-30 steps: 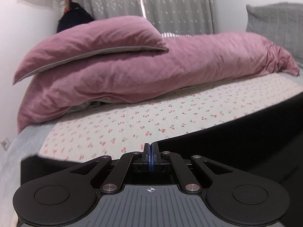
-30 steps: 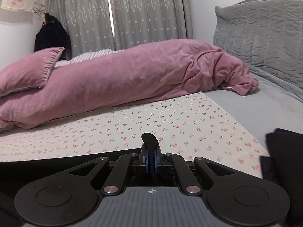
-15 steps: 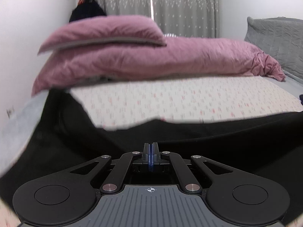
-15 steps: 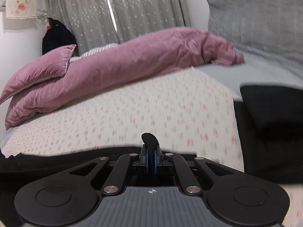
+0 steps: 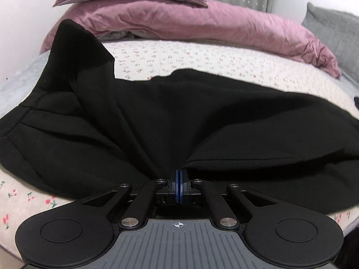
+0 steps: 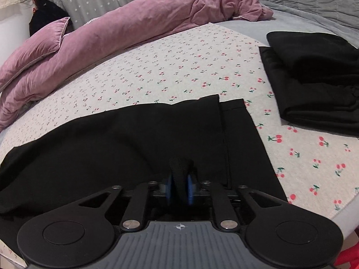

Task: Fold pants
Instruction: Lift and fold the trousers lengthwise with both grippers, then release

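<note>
Both the left tool (image 5: 179, 187) and right tool (image 6: 179, 189) pinch the black pants (image 5: 202, 121) spread across the bed (image 6: 170, 67).

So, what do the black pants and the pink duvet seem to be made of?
Black pants: smooth, matte woven cloth, probably suiting; it shows crisp edges and soft folds. Pink duvet: velvety, brushed fabric, judging by its soft sheen and crumpled creases. Neither fibre can be told for sure.
</note>
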A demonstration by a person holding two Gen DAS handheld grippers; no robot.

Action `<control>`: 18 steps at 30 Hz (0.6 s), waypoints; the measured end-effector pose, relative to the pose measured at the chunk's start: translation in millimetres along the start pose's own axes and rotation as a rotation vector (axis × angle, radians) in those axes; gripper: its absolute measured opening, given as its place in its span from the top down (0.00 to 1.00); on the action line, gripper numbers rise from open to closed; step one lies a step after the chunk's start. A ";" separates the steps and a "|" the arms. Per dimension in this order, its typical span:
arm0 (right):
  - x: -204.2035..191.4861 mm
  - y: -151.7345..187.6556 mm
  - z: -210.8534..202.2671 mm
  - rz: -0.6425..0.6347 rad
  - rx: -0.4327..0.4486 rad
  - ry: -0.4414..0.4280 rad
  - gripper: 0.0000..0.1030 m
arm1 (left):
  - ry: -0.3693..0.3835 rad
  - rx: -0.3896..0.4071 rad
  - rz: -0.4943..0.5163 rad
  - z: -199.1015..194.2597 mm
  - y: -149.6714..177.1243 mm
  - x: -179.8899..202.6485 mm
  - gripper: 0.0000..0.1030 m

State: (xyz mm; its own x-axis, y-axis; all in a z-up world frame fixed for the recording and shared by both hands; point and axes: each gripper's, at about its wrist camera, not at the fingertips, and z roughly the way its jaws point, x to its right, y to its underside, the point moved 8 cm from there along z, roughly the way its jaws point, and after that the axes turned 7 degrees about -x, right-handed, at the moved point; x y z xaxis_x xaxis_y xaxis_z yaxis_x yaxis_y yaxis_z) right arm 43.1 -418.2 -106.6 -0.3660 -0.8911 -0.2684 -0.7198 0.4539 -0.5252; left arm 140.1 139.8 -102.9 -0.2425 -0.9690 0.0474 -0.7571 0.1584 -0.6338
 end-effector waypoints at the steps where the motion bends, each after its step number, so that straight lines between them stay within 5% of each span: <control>1: 1.3 1.4 -4.4 0.013 0.006 -0.002 0.68 | -0.017 -0.003 0.012 -2.0 1.0 2.5 0.96; 4: 9.5 4.1 -24.2 0.055 0.043 -0.018 0.45 | -0.076 0.047 0.099 -14.5 0.5 18.7 0.89; 6: 19.0 6.3 -36.5 0.106 0.067 -0.033 0.31 | -0.037 0.118 0.211 -26.5 0.3 40.9 0.76; 8: 28.7 9.7 -42.2 0.167 0.066 -0.068 0.31 | 0.024 0.179 0.312 -36.1 -0.4 67.1 0.45; 9: 32.8 11.5 -43.3 0.200 0.057 -0.095 0.31 | 0.042 0.205 0.354 -39.3 -1.1 79.7 0.40; 18: 50.2 32.6 -41.1 0.499 -0.036 -0.405 0.31 | 0.243 0.241 0.717 -18.3 0.2 214.0 0.38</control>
State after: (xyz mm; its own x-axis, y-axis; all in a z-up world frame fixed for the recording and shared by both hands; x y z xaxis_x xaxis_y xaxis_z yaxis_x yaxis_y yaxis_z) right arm -23.0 -448.1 -104.1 -0.4156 -0.4985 -0.7608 -0.5420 0.8075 -0.2330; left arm 77.0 -64.0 -78.7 -0.7679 -0.5734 -0.2855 -0.2212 0.6558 -0.7218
